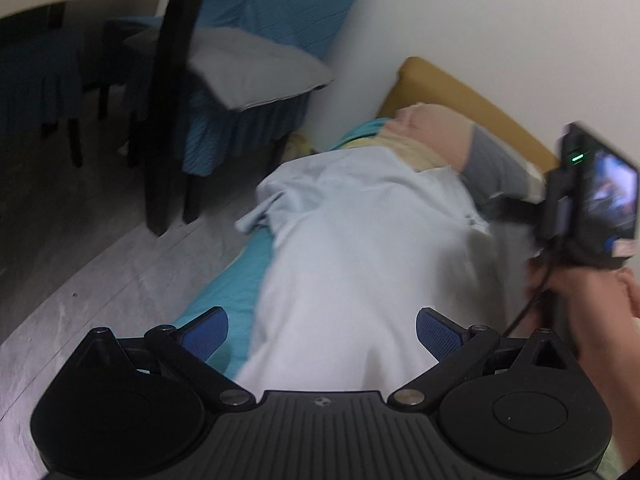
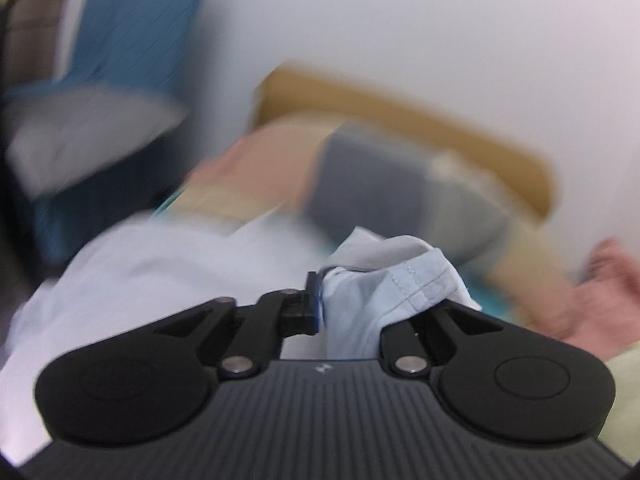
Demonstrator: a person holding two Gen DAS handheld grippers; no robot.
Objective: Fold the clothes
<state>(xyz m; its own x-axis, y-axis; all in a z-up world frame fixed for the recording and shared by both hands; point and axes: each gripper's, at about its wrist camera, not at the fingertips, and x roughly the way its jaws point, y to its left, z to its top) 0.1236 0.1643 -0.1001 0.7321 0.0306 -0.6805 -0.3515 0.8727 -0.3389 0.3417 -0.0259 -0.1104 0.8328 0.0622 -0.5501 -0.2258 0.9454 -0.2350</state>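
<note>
A pale blue shirt point(image 1: 360, 248) lies spread along a bed with a teal sheet point(image 1: 236, 292). My left gripper point(image 1: 322, 334) hovers over the shirt's near end, open, its blue pads wide apart with nothing between them. My right gripper point(image 2: 328, 300) is shut on a bunched, stitched edge of the same pale blue shirt point(image 2: 384, 288), which drapes over its right finger and hides it. In the left wrist view the right gripper's device shows at the right edge, held by a hand point(image 1: 592, 312). The right wrist view is heavily blurred.
At the head of the bed lie a pink garment point(image 1: 432, 124), a grey one point(image 1: 496, 160) and a yellowish one point(image 1: 420, 152), before a mustard headboard point(image 1: 460, 92). A chair with a grey cushion point(image 1: 256, 72) stands left on the grey floor. A white wall rises behind.
</note>
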